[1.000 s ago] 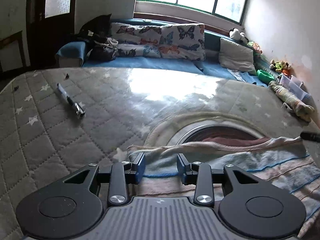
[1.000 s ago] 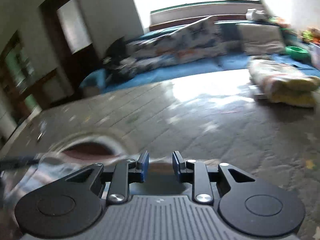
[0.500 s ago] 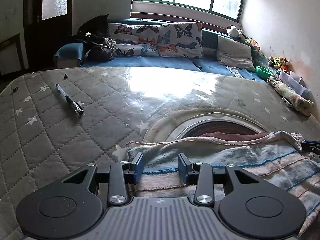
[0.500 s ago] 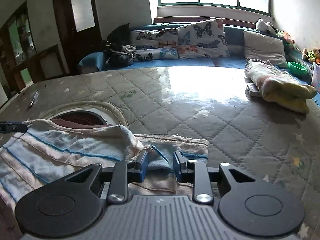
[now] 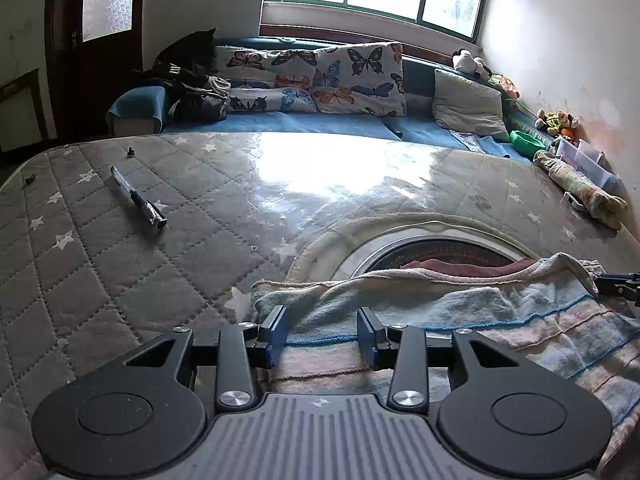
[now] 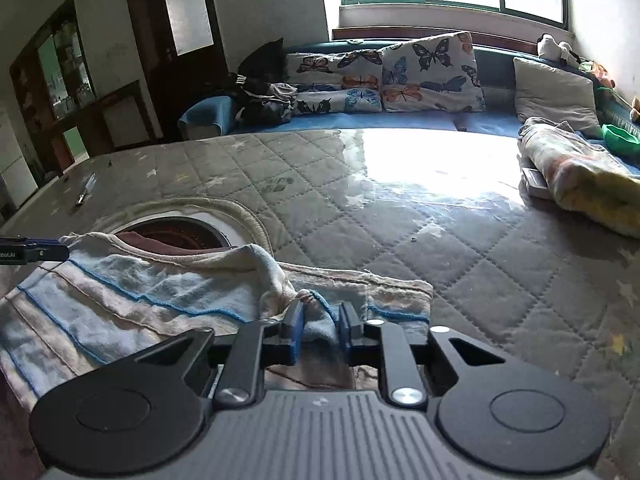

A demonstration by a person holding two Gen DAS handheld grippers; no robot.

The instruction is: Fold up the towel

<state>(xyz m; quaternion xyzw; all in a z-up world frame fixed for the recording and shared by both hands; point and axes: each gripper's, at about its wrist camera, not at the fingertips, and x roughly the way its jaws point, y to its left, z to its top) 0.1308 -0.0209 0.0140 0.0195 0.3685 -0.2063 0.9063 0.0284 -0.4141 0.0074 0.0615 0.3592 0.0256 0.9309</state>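
A pale blue and pink striped towel [image 5: 500, 316] lies rumpled on the quilted grey cover [image 5: 160, 264], partly over a round dark opening [image 5: 440, 250]. My left gripper [image 5: 322, 334] is open and sits low over the towel's near left edge, its fingers on either side of the cloth. In the right wrist view the towel [image 6: 132, 300] spreads to the left. My right gripper [image 6: 320, 330] is shut on a bunched fold of it near the right corner. The right gripper's tip [image 5: 618, 284] shows at the far edge of the left wrist view.
A pen [image 5: 138, 200] lies on the cover at the left. A folded blanket [image 6: 580, 176] rests at the right edge by the wall. Behind is a blue sofa with butterfly cushions [image 5: 356, 80] and a green bowl [image 5: 526, 142].
The right wrist view has steadied after a fast swing. The right gripper's fingers have narrowed onto a towel fold. The left gripper has stayed put and open.
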